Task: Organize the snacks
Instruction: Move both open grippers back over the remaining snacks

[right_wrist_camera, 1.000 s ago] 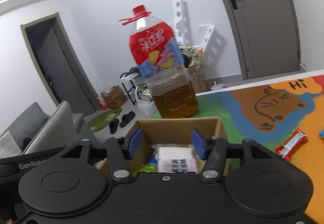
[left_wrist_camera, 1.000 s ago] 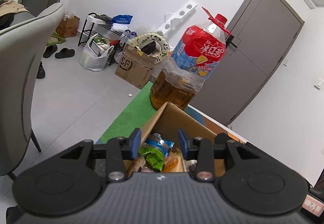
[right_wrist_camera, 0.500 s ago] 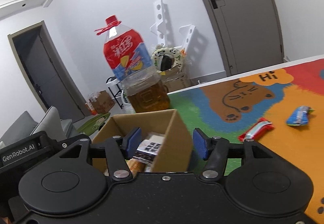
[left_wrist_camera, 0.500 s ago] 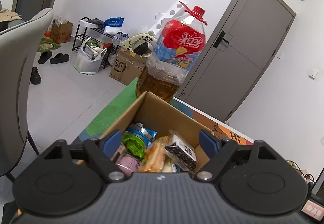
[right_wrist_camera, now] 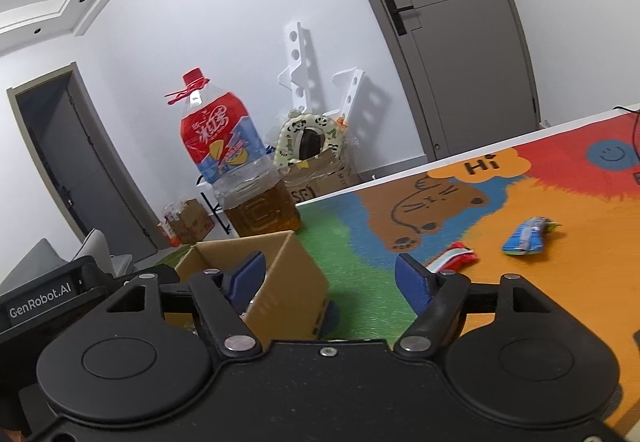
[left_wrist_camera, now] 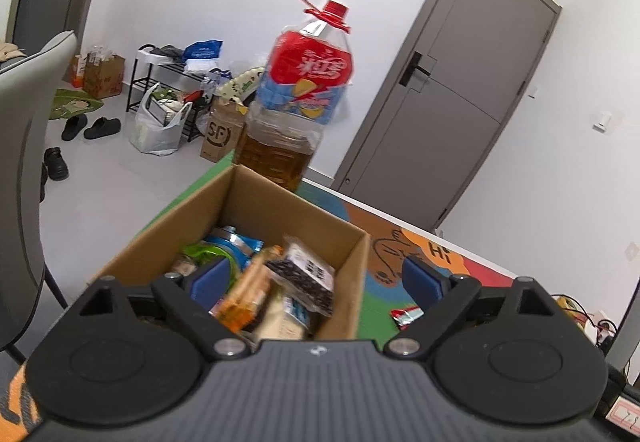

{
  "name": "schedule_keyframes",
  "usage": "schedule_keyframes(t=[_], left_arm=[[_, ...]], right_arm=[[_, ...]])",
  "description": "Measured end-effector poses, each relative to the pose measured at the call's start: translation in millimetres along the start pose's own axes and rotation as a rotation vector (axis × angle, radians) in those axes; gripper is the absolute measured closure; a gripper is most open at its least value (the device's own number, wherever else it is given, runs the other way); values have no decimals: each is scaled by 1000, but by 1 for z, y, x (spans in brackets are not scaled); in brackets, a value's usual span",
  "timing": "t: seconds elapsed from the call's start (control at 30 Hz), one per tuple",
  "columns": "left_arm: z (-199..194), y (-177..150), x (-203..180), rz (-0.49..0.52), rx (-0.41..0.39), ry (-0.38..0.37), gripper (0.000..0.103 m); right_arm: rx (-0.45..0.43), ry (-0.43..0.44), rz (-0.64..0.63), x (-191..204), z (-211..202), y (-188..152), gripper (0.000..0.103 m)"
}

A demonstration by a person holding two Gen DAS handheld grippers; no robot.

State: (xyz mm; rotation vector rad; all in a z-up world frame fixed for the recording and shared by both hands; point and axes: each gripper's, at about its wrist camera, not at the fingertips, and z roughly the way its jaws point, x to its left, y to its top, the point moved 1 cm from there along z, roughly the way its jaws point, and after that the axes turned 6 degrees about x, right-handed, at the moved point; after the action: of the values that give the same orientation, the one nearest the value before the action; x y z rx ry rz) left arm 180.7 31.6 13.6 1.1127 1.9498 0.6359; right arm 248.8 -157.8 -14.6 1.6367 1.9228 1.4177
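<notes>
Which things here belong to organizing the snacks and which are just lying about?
Part of the job:
- open brown cardboard box filled with snack packets
- red-and-white wrapped snack bar on the mat
- blue wrapped snack packet on the mat

Just lying about:
- big clear plastic bottle with amber liquid and a red cap
- colourful cartoon table mat

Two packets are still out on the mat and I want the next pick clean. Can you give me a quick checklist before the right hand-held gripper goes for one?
1. Right hand-held gripper empty, jaws opening: ok.
2. Red snack packet lies flat, nothing on it: ok.
3. Blue snack packet clear of the red one: ok.
4. Cardboard box has room: cannot tell.
5. Left hand-held gripper empty, jaws opening: ok.
</notes>
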Motion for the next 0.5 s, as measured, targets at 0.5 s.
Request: schedule_keyframes(t=[0.5], left_arm=[[15,-22,-57,80,35,-48,11]], right_arm=[[-30,-63,63,-69,-33,5,31]])
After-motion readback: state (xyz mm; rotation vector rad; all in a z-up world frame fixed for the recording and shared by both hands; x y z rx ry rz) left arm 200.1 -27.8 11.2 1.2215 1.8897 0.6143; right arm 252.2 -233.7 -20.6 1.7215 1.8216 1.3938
